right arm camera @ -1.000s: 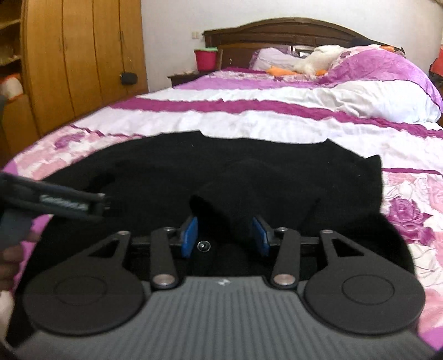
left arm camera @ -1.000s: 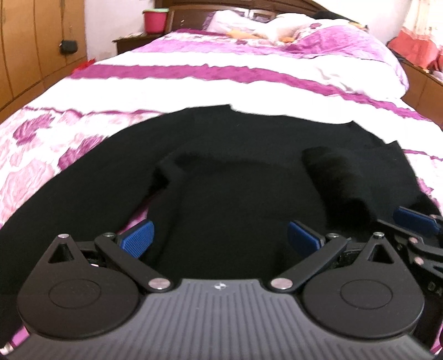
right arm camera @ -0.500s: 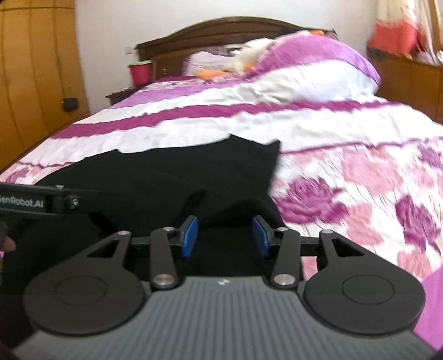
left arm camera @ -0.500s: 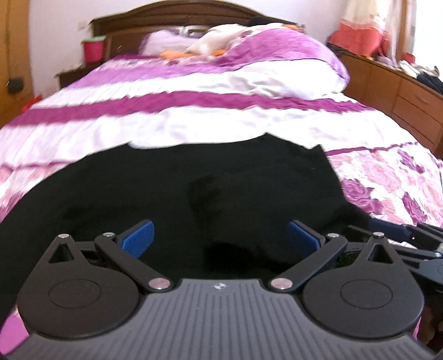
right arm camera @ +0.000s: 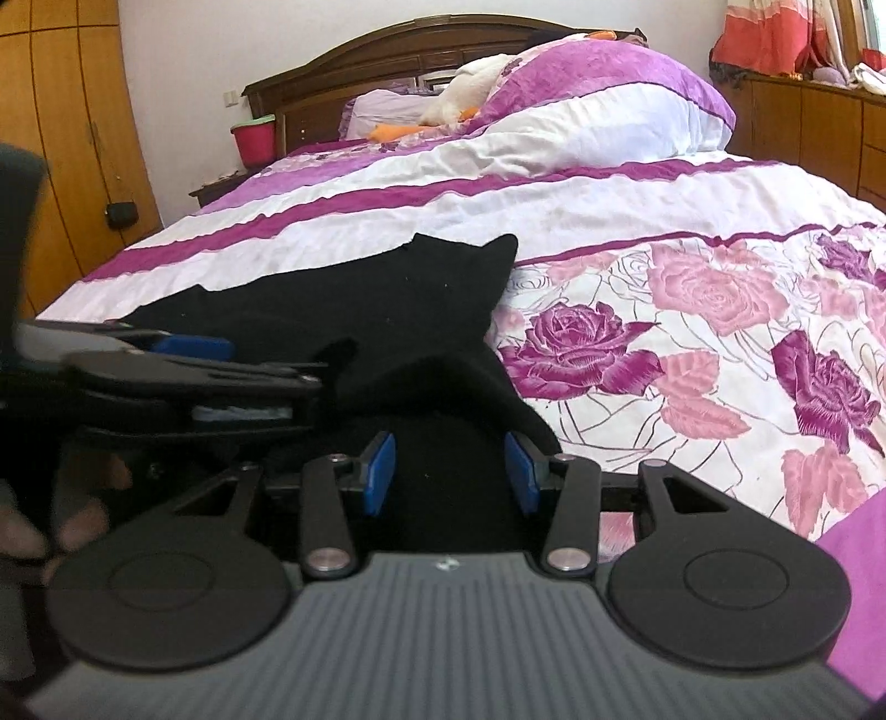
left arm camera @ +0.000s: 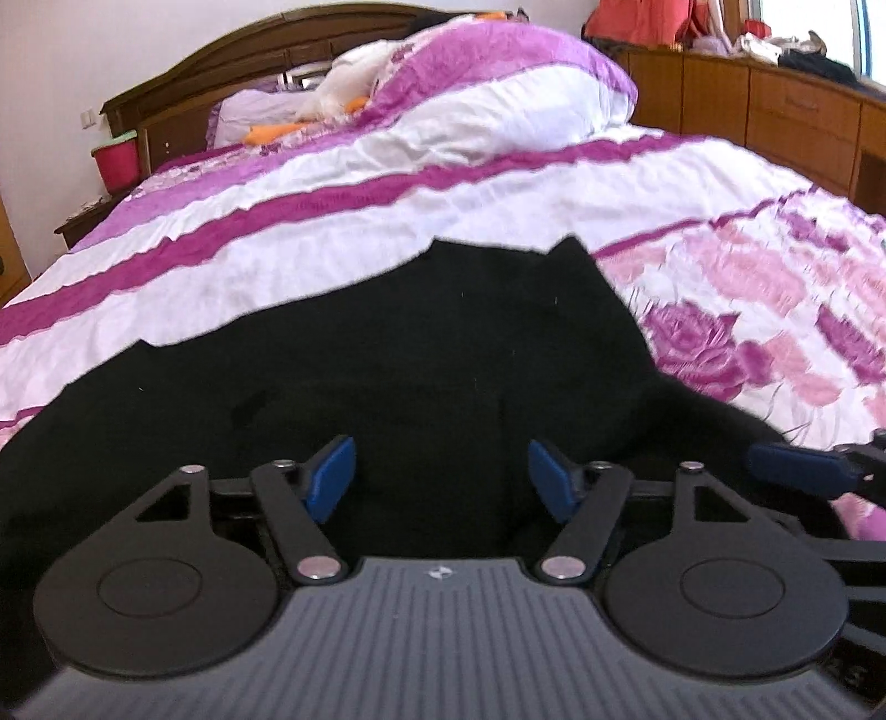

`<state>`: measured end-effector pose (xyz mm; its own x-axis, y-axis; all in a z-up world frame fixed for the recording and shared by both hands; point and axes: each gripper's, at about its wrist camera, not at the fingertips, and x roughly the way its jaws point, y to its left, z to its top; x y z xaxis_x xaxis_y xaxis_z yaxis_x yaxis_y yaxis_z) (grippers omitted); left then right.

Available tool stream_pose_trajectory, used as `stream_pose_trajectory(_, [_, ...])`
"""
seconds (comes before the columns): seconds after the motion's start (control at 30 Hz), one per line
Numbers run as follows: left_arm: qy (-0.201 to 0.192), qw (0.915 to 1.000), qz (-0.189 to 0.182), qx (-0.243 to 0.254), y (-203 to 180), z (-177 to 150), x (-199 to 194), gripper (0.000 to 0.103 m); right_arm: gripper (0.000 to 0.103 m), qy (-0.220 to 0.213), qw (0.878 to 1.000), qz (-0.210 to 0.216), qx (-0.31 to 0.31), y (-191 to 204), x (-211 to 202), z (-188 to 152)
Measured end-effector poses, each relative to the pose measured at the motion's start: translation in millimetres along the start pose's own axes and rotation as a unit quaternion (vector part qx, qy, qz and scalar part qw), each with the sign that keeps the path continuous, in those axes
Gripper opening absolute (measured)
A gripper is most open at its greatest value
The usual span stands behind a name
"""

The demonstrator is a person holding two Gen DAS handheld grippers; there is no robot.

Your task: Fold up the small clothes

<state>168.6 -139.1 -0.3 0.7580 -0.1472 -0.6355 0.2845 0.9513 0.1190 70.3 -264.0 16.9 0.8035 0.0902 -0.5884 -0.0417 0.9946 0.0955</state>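
A black garment [left arm camera: 421, 354] lies spread on the bed, its far corner pointing toward the pillows; it also shows in the right wrist view [right arm camera: 387, 310]. My left gripper [left arm camera: 442, 479] is low over its near part, jaws apart with black cloth between the blue pads; a grip is not clear. My right gripper [right arm camera: 449, 471] has its blue pads against a raised fold of the black cloth [right arm camera: 448, 387]. The right gripper's finger [left arm camera: 797, 468] shows at the right edge of the left wrist view. The left gripper [right arm camera: 188, 371] lies sideways at the left of the right wrist view.
The bed [right arm camera: 692, 310] has a pink and purple flowered cover. Pillows and a bunched quilt [left arm camera: 498, 94] lie by the dark headboard [right arm camera: 421, 50]. A red bucket [right arm camera: 253, 139] stands on a nightstand. A wooden wardrobe [right arm camera: 66, 138] is at the left, wooden drawers [left arm camera: 803, 116] at the right.
Both grippers have swung to the right along the garment's near edge. The left gripper's jaws have narrowed from wide open. The right gripper has kept its hold on the fold.
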Motion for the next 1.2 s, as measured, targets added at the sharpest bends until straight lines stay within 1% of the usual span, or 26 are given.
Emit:
stream_pose_trajectory(0.07, [0.001,0.9999,0.01,0.013,-3,-3,5,0.071,0.046,0.0,1.0,0.002,-0.001,0,0,-2])
stream_pose_trajectory(0.1, [-0.002,0.9997,0.014,0.021,-5,-4,5,0.065,0.046,0.0,1.0,0.002,-0.002,0,1,-2])
stream_pose_trajectory(0.13, [-0.006,0.9993,0.02,0.03,-7,-4,5,0.057,0.046,0.0,1.0,0.002,-0.002,1,1,-3])
stream_pose_trajectory(0.17, [-0.007,0.9991,0.026,0.033,-8,-4,5,0.037,0.046,0.001,1.0,0.002,-0.002,1,2,-4])
stream_pose_trajectory(0.2, [-0.006,0.9992,0.027,0.03,-6,-3,4,0.024,0.046,0.001,1.0,0.002,-0.001,1,2,-4])
stream_pose_trajectory(0.27, [-0.014,0.9998,0.015,0.008,3,-1,-2,0.013,0.046,0.0,1.0,0.002,-0.004,1,3,-4])
stream_pose_trajectory(0.4, [-0.034,0.9987,0.023,-0.029,27,3,-18,0.011,0.046,0.0,1.0,0.0,-0.006,0,5,-5])
stream_pose_trajectory(0.5, [-0.037,0.9969,0.032,-0.062,55,2,-25,0.011,0.046,-0.001,1.0,-0.002,-0.007,1,5,-6])
stream_pose_trajectory(0.6, [-0.04,0.9943,0.056,-0.082,83,-3,-32,0.011,0.046,0.0,1.0,-0.004,-0.01,2,5,-6])
stream_pose_trajectory(0.67, [-0.043,0.9908,0.081,-0.1,103,-9,-37,0.011,0.046,0.0,1.0,-0.004,-0.01,3,5,-6])
stream_pose_trajectory(0.73, [-0.043,0.9874,0.094,-0.12,122,-15,-41,0.011,0.046,0.001,1.0,-0.005,-0.011,3,5,-6])
stream_pose_trajectory(0.83, [-0.035,0.984,0.109,-0.137,147,-24,-45,0.012,0.046,0.003,1.0,-0.006,-0.014,4,5,-6])
stream_pose_trajectory(0.93, [-0.03,0.979,0.133,-0.152,164,-33,-47,0.013,0.046,0.008,1.0,-0.007,-0.018,7,7,-6])
stream_pose_trajectory(1.07, [-0.007,0.9764,0.139,-0.165,182,-49,-50,0.014,0.046,0.012,1.0,-0.009,-0.025,7,8,-6])
stream_pose_trajectory(1.13, [0.005,0.9755,0.147,-0.164,190,-58,-52,0.016,0.046,0.014,0.999,-0.01,-0.027,7,8,-6])
stream_pose_trajectory(1.2, [0.014,0.974,0.159,-0.161,196,-69,-53,0.021,0.046,0.016,0.999,-0.009,-0.028,7,9,-6])
